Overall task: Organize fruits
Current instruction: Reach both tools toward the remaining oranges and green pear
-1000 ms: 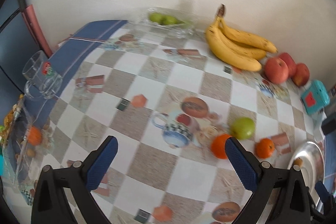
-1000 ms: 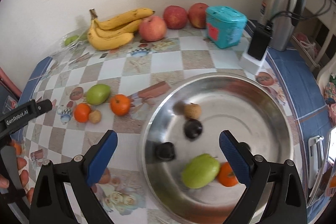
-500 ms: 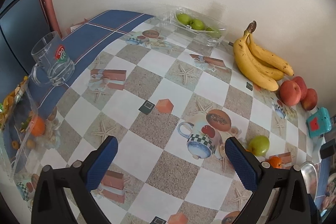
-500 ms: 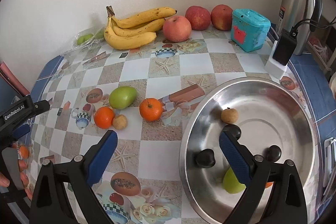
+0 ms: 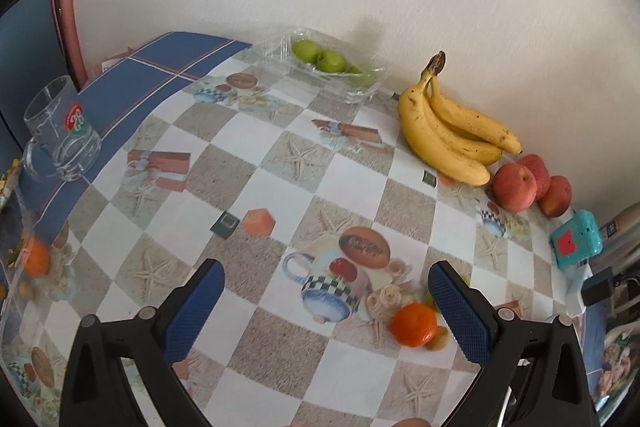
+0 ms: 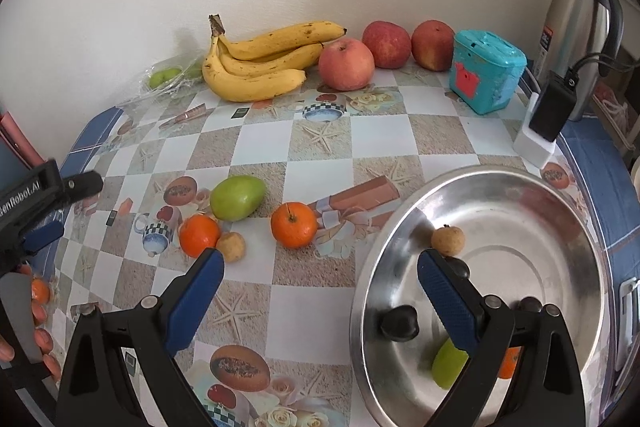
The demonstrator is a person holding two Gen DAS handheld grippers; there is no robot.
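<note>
While both grippers, left (image 5: 324, 295) and right (image 6: 316, 287), are hanging wide open holding nothing, two oranges (image 6: 294, 225) are sitting left of the bowl (image 6: 592, 227).

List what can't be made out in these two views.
- Right wrist view: the green fruit and orange in the steel bowl are partly hidden by the right gripper finger.
- Left wrist view: the green fruit beside the orange is almost wholly hidden by the left gripper finger.
- Left wrist view: the bowl isn't visible.
</note>
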